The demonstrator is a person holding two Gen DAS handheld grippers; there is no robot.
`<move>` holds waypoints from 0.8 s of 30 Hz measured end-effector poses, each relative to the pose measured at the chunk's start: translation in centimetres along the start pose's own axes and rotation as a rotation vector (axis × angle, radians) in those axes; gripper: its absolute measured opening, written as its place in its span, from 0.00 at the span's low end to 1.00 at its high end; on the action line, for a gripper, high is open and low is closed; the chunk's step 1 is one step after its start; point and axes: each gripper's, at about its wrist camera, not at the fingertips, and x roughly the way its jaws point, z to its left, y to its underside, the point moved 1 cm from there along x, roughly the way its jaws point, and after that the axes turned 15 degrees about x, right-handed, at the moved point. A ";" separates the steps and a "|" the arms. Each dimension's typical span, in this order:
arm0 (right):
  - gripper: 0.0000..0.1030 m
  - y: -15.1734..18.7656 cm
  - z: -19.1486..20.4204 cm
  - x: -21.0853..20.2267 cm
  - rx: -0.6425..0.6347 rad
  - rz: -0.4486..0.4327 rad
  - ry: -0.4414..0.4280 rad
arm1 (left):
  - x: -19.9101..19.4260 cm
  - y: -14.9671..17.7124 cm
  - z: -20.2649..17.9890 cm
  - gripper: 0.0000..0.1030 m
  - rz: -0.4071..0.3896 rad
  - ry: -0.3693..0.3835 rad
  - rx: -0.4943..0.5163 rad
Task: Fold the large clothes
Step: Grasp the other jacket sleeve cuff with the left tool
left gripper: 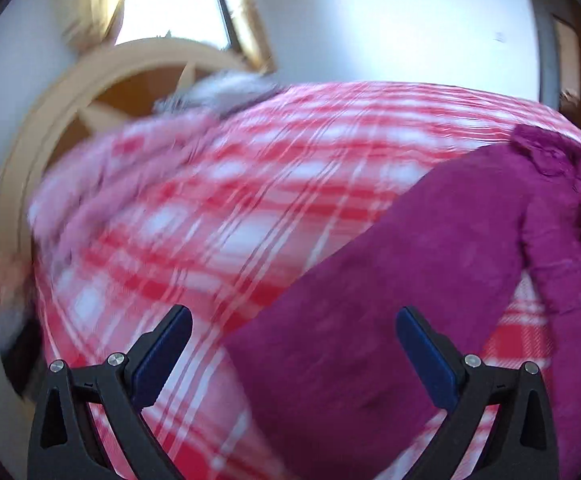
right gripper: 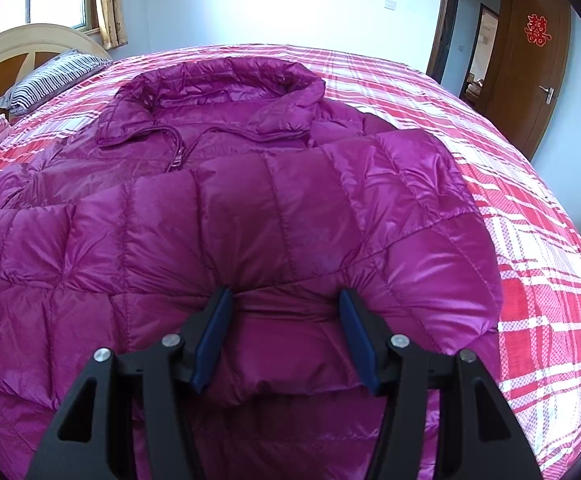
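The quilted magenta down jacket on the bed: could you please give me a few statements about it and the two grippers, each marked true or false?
1. The quilted magenta down jacket lies on a red-and-white plaid bedsheet. True.
2. The right gripper has a puffy fold of the jacket between its blue pads. True.
3. The left gripper is clamped on the jacket. False: its jaws stand wide apart and hold nothing.
4. The jacket's collar points toward the right gripper. False: it lies at the far end.
5. A striped pillow sits beside the wooden headboard. True.
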 end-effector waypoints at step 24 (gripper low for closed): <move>0.59 0.0 -0.1 -0.2 0.005 -0.007 -0.004 | -6.4 -2.6 0.9 0.00 -0.233 0.160 -0.114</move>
